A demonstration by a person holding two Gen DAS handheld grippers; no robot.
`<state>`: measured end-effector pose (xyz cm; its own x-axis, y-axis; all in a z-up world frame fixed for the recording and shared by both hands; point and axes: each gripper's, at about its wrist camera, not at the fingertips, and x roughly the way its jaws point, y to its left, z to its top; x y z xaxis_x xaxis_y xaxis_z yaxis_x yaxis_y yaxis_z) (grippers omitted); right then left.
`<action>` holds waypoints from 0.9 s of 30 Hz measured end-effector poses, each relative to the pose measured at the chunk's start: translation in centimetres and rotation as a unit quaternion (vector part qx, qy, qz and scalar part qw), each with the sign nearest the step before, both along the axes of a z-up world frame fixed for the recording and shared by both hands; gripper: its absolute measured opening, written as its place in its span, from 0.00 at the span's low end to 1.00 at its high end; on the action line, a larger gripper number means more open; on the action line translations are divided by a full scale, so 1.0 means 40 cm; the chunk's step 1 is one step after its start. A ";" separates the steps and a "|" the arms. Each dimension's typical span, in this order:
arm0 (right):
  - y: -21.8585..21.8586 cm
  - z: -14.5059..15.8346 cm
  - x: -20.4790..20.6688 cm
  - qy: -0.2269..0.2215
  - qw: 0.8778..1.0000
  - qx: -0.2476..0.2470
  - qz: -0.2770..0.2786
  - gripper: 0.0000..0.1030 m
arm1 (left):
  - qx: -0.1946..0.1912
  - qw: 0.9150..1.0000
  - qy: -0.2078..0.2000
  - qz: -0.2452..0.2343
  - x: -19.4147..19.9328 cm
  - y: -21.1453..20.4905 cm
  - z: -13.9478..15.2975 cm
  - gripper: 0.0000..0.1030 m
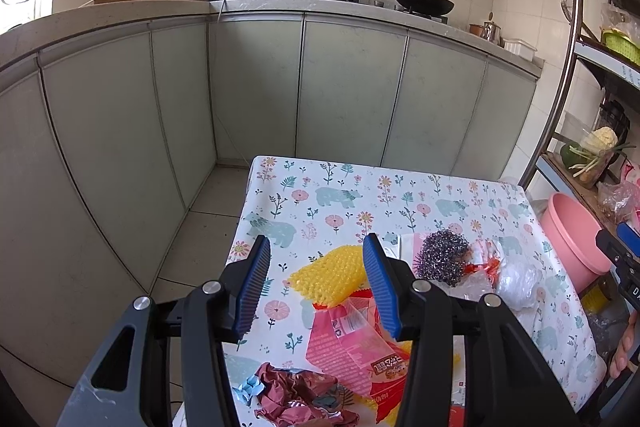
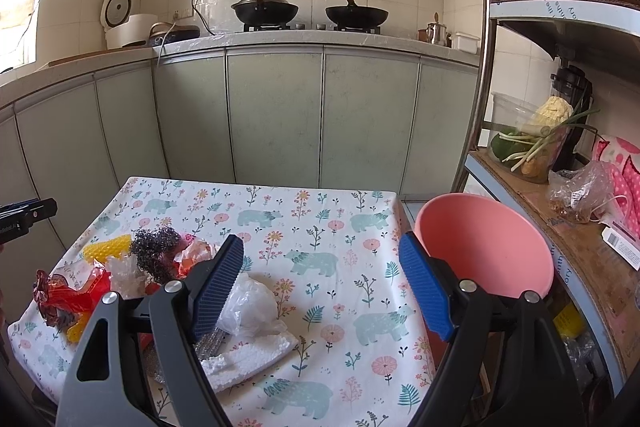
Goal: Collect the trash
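A heap of trash lies on the table's floral cloth [image 1: 340,199]. My left gripper [image 1: 316,247] is open above a yellow bumpy sponge [image 1: 332,279] and touches nothing. Under it lie a red printed wrapper [image 1: 352,343] and a crumpled maroon wrapper [image 1: 300,395]; a steel wool scrubber [image 1: 444,255] and a clear plastic bag [image 1: 516,279] sit to the right. My right gripper [image 2: 320,247] is open and empty over the cloth [image 2: 320,211]. Its left finger is beside a white plastic bag [image 2: 252,303] and a white foam piece [image 2: 248,359]. The steel wool scrubber [image 2: 156,251] and the red wrapper [image 2: 72,295] lie further left.
A pink bin [image 2: 480,243] stands off the table's right edge, below a metal shelf rack [image 2: 484,67] with vegetables and bags. Green cabinets [image 2: 272,119] with a counter and two woks run behind the table. Tiled floor [image 1: 200,235] lies to the table's left.
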<state>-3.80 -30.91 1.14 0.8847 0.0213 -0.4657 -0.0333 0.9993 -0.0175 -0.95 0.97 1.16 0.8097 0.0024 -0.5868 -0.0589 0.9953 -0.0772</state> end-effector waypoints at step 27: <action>0.016 -0.047 0.023 0.049 0.997 0.018 0.053 0.78 | -0.006 0.993 0.082 -0.082 0.061 -0.002 -0.061 0.48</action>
